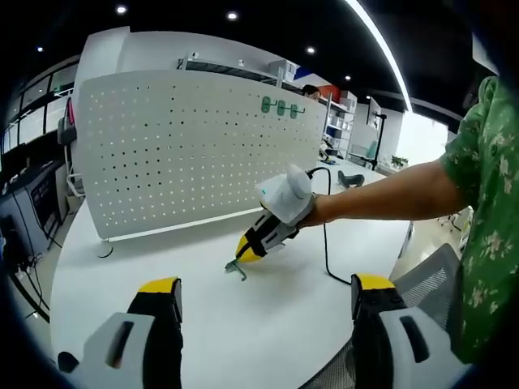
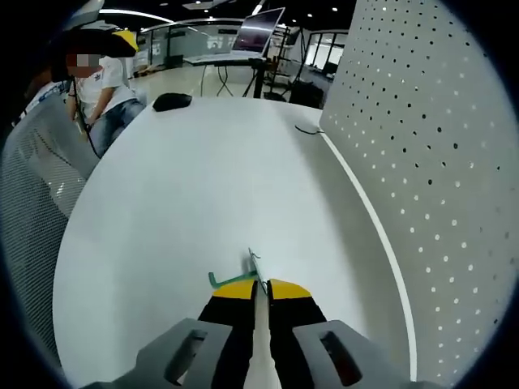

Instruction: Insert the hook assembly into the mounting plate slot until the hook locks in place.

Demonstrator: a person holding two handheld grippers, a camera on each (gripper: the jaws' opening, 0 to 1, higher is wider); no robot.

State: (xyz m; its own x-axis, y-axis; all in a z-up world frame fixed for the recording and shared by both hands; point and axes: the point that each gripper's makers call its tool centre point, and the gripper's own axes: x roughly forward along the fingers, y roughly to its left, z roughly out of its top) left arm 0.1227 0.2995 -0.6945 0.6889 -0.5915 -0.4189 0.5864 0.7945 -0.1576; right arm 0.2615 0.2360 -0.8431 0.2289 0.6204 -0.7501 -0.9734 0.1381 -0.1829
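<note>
White table (image 1: 268, 316) | right gripper (image 2: 258, 285) clamps green hook (image 2: 217, 279) | pegboard (image 1: 195, 146) behind

Desk (image 1: 284, 324): open white top, bare around the claws.
Pegboard (image 1: 178, 154): upright wall closing the far side.
Cable (image 1: 326, 243): trails across right.

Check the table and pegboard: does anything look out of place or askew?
Nothing stands out. The right hand-held gripper is shut on the green hook at the table; the pegboard stands upright.
</note>
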